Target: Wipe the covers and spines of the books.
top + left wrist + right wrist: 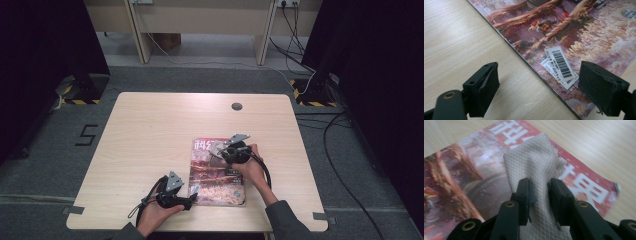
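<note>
A pale waffle-weave cloth (pixel 534 157) is pinched in the right claw (pixel 539 192), its jaws clamped on a bunched fold of it. The free end of the cloth fans out ahead of the jaws and lies on the upper part of a magazine (pixel 471 177), over the large white characters of the red title band.

The magazine (pixel 216 172) lies flat, cover up, on the near right part of the table (pixel 150 130). In the high view the right claw (pixel 223 149) sits over the top of the cover, held by the right hand (pixel 250 167).

The left claw (pixel 539 85) is by the magazine's lower left corner, its jaws wide apart and holding nothing. One jaw is over bare wood, the other over the cover, just beside the white barcode label (pixel 560 65). In the high view the left claw (pixel 192 192) is at the magazine's near left edge, held by the left hand (pixel 157 212).
</note>
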`<state>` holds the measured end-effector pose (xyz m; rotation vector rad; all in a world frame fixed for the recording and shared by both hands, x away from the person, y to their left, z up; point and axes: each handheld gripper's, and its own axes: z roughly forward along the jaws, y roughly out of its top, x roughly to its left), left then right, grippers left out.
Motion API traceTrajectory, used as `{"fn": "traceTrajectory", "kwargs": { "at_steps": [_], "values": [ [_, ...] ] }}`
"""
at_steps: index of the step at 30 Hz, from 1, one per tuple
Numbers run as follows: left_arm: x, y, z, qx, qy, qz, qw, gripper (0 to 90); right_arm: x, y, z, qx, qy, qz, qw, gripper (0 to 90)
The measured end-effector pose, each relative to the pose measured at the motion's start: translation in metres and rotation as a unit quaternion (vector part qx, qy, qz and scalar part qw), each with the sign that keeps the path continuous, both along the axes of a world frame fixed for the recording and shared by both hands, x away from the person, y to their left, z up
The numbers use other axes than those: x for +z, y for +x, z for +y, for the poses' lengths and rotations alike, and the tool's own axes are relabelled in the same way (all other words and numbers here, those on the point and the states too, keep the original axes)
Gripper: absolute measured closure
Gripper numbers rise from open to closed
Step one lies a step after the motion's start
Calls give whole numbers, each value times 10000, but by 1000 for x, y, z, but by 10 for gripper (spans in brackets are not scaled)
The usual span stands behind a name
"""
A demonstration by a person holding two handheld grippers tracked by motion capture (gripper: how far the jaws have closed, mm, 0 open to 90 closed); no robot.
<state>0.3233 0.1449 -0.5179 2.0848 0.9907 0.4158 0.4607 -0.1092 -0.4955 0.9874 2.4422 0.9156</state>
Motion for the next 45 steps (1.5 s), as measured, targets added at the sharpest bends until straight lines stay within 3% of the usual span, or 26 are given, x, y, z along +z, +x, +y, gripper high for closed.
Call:
{"fn": "traceTrajectory", "kwargs": {
  "at_steps": [2, 4, 8, 13, 16, 21, 25, 30, 33, 39, 45],
  "values": [
    [0, 0, -1, -10, 22, -18, 10000, 159, -1, -2, -2, -64, 45, 4, 10000, 700],
    [1, -1, -1, -16, 71, -39, 10000, 159, 0, -4, 2, -23, -91, -105, 9999, 702],
    [2, -1, -1, -26, 103, -48, 9999, 167, -1, -17, 24, 351, -30, -68, 9994, 700],
    [2, -1, 0, -52, 87, 19, 9999, 167, -2, -38, 56, 936, -30, -22, 9956, 699],
    [3, -2, 1, -56, 83, 36, 9999, 167, -2, -47, 66, 1120, -47, -27, 9937, 699],
    [6, 0, 6, -42, -7, 82, 10000, 180, -1, -53, 62, 1214, 4, 83, 9926, 687],
    [12, 2, 18, 133, -152, 31, 9998, 180, 0, -59, 51, 1223, -38, 139, 9924, 684],
    [16, 5, 31, 390, -274, 34, 9989, 180, 1, -57, 29, 960, -56, 116, 9953, 681],
    [17, 7, 35, 463, -184, -29, 9988, 181, 2, -61, 21, 873, -61, 165, 9960, 684],
    [19, 11, 43, 690, -196, -24, 9974, 181, 1, -86, 37, 1225, -103, 120, 9923, 688],
    [20, 15, 55, 989, -244, -16, 9948, 181, 0, -116, 61, 1741, -27, 158, 9846, 689]
  ]
}}
